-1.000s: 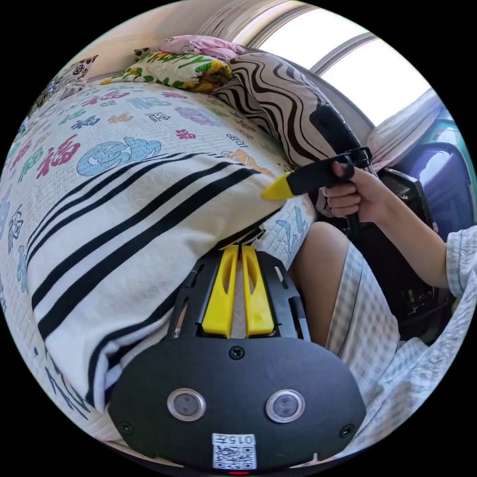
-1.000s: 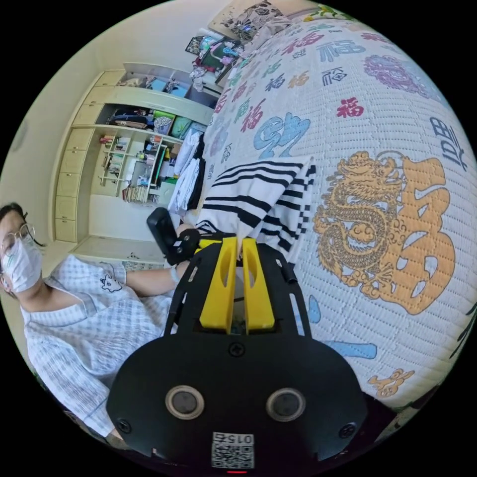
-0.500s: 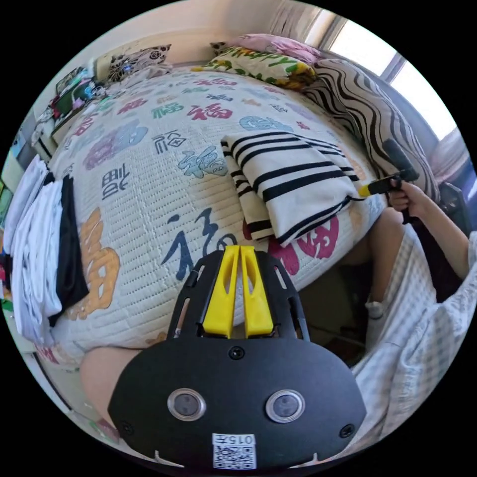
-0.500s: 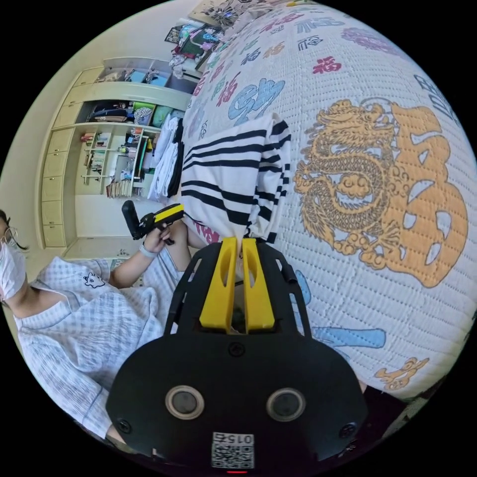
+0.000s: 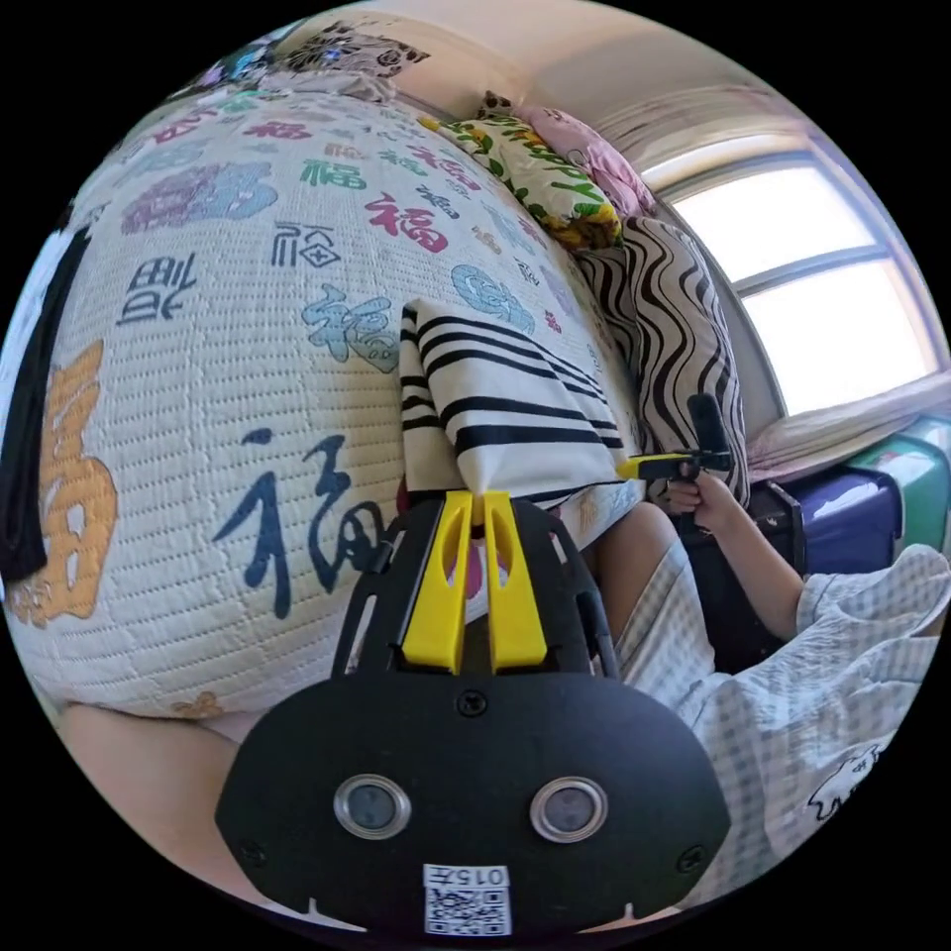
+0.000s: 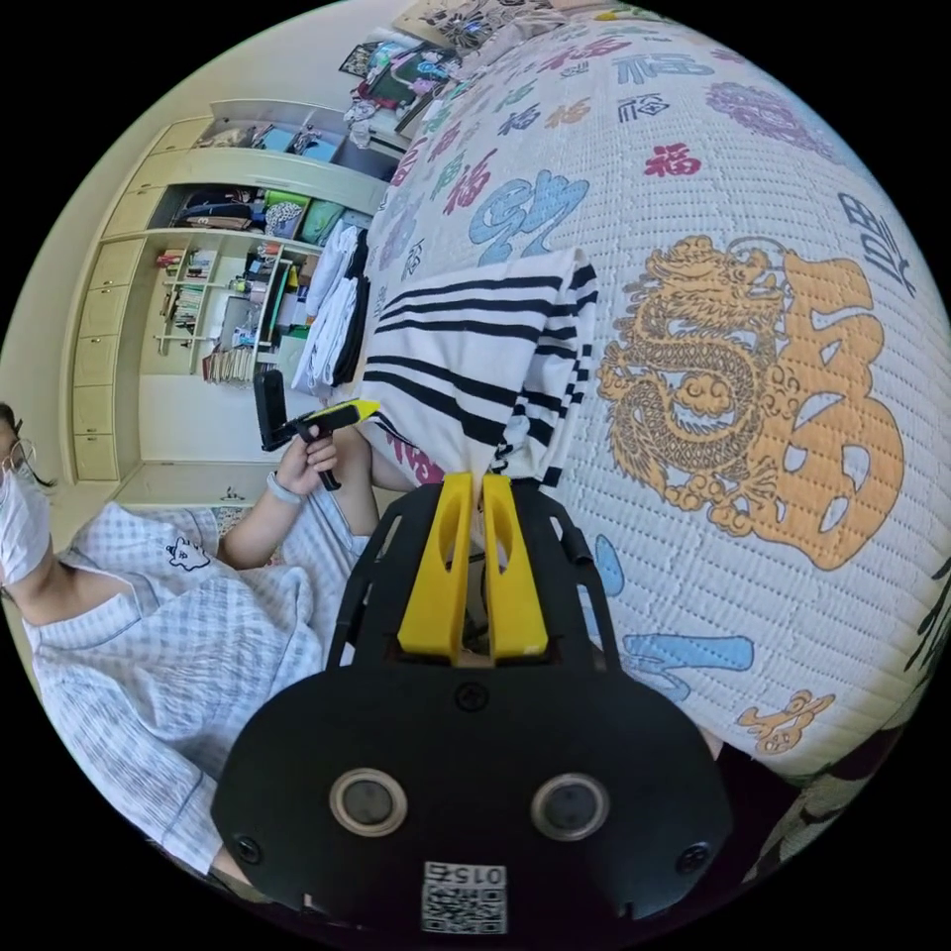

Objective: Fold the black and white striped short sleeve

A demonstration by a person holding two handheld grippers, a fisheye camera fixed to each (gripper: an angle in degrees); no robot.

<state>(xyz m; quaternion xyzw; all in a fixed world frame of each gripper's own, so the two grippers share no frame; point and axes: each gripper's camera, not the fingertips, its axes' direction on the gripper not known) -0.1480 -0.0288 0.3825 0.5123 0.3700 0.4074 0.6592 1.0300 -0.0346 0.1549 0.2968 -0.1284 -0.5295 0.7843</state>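
Left gripper [image 5: 474, 500] back at shirt [image 5: 515, 416]

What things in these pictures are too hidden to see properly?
- Striped shirt: its near edge is hidden behind the left gripper in the left gripper view.
- Right gripper: its fingers meet the shirt's corner in the right gripper view; whether they pinch cloth cannot be told.
- Shelves: what they hold is too small to make out.
- Stack of clothes: partly hidden behind the bed.
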